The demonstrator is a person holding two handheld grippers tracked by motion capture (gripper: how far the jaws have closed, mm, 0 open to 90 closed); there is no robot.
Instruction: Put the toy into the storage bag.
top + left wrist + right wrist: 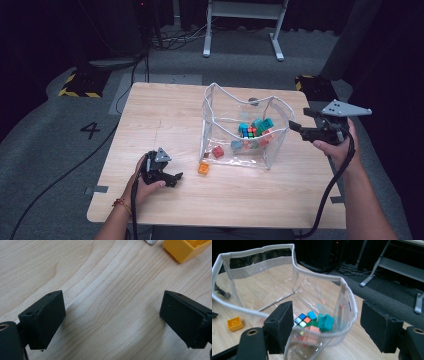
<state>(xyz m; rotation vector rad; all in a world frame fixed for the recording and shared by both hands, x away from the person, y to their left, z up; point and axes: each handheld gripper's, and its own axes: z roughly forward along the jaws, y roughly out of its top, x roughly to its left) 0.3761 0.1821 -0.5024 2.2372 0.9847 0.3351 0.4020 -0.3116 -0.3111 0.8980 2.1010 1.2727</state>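
Observation:
A clear plastic bag (215, 125) with a white rim stands open on the wooden table (160, 115). Inside it lie several coloured bricks (260, 131), a small colour-tiled cube (248, 132) and a red brick (218, 152). An orange-yellow brick (203, 168) lies on the table just outside the bag's front left corner. My left gripper (175, 179) rests low near the table's front left, open and empty (112, 315), with the orange-yellow brick (186, 247) beyond it. My right gripper (301, 120) hovers at the bag's right side, open (329, 326), its pads apart from the bag's rim (350, 300).
A white metal frame (245, 25) stands on the grey floor behind the table. Yellow-and-black striped blocks (80, 82) sit at the table's far corners. A black cable (330, 195) trails from my right gripper along the forearm.

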